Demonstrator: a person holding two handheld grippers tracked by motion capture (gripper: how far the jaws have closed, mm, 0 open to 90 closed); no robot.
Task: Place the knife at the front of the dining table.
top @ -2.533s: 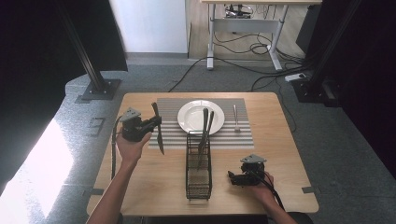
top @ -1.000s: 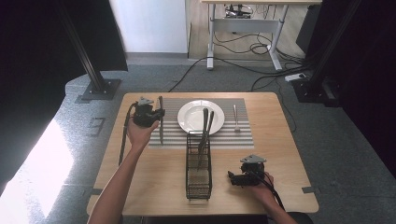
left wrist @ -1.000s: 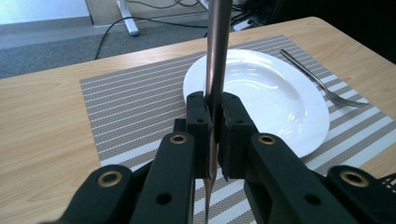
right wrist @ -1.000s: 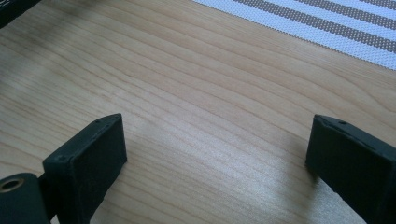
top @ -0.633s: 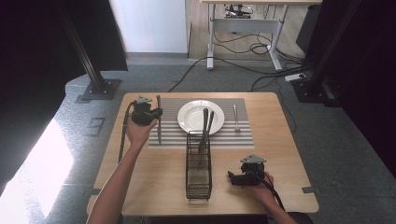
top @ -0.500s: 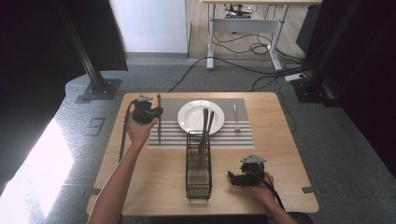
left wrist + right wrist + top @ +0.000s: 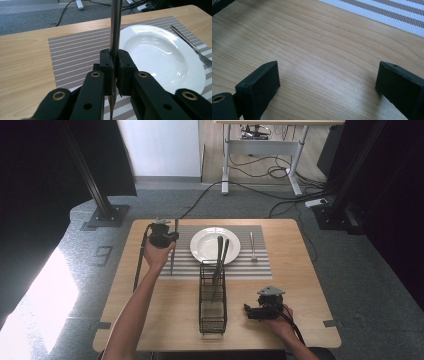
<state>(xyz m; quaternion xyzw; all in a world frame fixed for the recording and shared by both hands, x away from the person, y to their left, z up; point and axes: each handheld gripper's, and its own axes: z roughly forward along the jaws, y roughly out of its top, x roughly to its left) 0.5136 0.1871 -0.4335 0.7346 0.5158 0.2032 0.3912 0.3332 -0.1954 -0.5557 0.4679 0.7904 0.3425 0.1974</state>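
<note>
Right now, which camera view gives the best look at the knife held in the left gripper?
The left gripper view: the left gripper has its jaws clamped on the knife, beside the white plate. The high view shows the knife whole but small, over the striped placemat. The right gripper view looks at bare table.

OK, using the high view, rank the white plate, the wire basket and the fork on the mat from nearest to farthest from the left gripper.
1. White plate: on the striped mat, just right of the left gripper, which is shut on a knife.
2. Wire basket: nearer the person, at the table's middle.
3. Fork: beyond the plate, at the mat's right end.
</note>
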